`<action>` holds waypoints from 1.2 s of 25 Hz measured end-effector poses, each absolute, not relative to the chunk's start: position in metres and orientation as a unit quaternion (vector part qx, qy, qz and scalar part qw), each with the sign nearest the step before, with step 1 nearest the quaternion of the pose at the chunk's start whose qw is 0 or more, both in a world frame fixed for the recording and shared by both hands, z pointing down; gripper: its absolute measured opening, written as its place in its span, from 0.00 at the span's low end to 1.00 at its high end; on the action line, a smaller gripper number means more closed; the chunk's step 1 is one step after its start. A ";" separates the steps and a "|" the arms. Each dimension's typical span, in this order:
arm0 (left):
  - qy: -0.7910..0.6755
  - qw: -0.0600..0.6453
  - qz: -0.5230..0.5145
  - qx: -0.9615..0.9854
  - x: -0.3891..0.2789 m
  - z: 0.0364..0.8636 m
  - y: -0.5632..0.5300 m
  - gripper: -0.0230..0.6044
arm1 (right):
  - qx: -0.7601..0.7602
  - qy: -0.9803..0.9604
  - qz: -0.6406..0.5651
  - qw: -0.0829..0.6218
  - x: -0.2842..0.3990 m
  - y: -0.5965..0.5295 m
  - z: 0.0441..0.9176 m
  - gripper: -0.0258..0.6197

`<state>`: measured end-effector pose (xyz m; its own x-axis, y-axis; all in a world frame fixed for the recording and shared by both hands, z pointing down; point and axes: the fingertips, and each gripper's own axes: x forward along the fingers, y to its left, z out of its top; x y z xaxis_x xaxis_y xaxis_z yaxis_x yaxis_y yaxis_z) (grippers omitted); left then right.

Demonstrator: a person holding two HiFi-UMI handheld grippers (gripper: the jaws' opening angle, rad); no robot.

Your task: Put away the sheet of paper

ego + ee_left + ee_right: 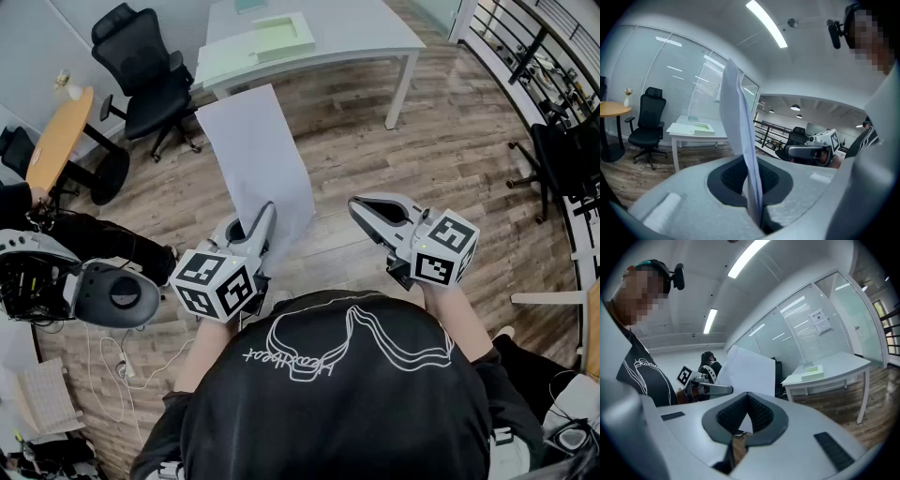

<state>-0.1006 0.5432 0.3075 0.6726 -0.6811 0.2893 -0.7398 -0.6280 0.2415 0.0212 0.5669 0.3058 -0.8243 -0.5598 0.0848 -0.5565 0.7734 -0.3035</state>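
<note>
Left hand-held gripper (253, 225) clamps paper (258, 155), well short of surface (375, 37); right hand-held gripper (363, 211) closed, empty. Likely carry step; next: reach surface.

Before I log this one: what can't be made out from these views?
- Gripped edge of the sheet of paper: buried between the jaws of the left gripper, in the head and left gripper views.
- white table: far side cut off by the head view's top edge.
- pale trays on it: too small to tell contents.

white table (375, 33) and black chair (145, 75) on wooden floor (450, 159).
</note>
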 end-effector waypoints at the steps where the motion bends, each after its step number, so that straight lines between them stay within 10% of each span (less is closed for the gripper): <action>1: -0.395 0.171 0.085 0.899 -0.100 0.308 0.542 0.05 | -0.296 0.942 -0.159 0.005 0.021 0.566 0.307 0.05; 30: -0.365 0.170 0.077 0.912 -0.097 0.298 0.507 0.05 | -0.303 0.935 -0.185 0.024 0.029 0.527 0.304 0.05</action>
